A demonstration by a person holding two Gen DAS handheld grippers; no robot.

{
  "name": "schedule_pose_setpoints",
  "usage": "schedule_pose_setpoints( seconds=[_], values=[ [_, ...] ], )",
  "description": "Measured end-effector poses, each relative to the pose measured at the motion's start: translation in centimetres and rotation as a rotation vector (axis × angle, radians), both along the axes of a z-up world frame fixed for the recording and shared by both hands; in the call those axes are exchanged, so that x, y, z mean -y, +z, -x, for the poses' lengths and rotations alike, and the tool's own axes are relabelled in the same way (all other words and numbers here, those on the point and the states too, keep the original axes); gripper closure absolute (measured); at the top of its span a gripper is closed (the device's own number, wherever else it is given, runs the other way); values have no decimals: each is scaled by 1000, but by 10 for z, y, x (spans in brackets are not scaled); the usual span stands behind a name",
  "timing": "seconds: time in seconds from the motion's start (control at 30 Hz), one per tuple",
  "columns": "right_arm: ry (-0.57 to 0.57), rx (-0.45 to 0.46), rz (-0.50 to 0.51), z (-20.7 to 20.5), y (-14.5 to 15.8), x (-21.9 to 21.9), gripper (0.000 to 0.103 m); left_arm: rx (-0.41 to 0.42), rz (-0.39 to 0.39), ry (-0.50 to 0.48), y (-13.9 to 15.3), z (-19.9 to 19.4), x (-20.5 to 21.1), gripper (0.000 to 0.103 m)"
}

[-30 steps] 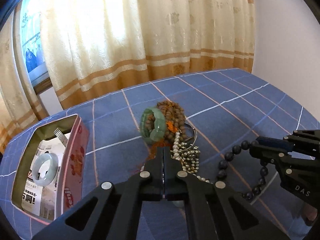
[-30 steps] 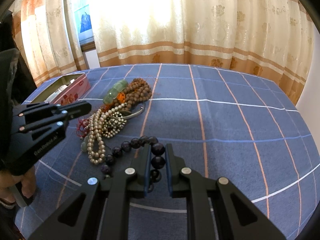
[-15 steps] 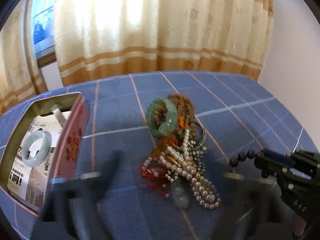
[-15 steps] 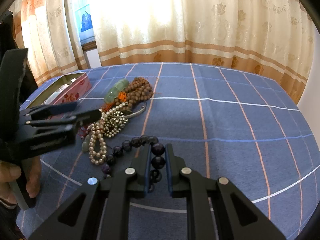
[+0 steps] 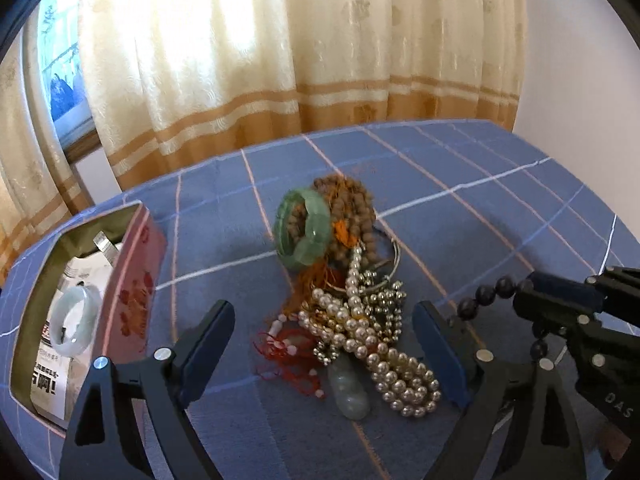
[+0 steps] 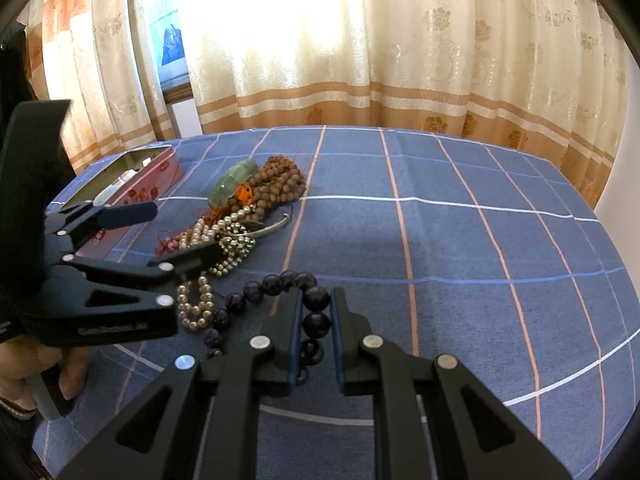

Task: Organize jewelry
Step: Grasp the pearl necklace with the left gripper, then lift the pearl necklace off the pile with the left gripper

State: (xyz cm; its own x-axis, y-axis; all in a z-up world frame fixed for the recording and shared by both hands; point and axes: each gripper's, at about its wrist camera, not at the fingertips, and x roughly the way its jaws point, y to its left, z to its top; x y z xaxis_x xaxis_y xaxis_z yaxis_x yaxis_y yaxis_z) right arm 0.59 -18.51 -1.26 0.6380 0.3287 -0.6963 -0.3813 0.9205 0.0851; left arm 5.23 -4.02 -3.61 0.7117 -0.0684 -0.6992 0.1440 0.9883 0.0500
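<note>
My left gripper (image 5: 324, 328) stands wide, its jaws having just narrowed slightly, straddling the tangled jewelry pile (image 5: 344, 300) (pearls, wooden beads, green bangle) on the blue checked cloth (image 5: 480, 208) without touching it. My right gripper (image 6: 316, 320) clamps the dark bead bracelet (image 6: 280, 284). The tin box (image 5: 136, 280) sits left.

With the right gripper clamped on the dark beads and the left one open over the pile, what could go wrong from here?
1. The left gripper, whose jaws have just been closing slightly, straddles the tangled pile; closing may snag the pearl strand, red cord and pale pendant together.
2. The dark bead bracelet in the right gripper lies near the pearls; lifting could drag them.
3. The green bangle leans on brown beads and may roll.
</note>
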Motion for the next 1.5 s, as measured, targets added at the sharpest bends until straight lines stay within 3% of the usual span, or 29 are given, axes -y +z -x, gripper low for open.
schedule_pose_setpoints(
  seconds=[0.07,0.33,0.67,0.9,1.27,1.5],
  values=[
    [-1,0,-1,0,0,0,86,-30,17,-26,-3,-4,0,67],
    [0,1,-1,0,0,0,86,44,-3,-60,6,14,7,97],
    [-3,7,-19,-1,2,3,86,172,8,-17,26,29,-7,97],
    [1,52,-52,6,6,9,86,298,76,42,52,43,-30,97],
    [24,137,-53,15,19,4,87,371,113,76,70,53,-47,97],
    [72,167,-44,11,45,-10,87,407,113,87,91,63,-64,97]
  ],
)
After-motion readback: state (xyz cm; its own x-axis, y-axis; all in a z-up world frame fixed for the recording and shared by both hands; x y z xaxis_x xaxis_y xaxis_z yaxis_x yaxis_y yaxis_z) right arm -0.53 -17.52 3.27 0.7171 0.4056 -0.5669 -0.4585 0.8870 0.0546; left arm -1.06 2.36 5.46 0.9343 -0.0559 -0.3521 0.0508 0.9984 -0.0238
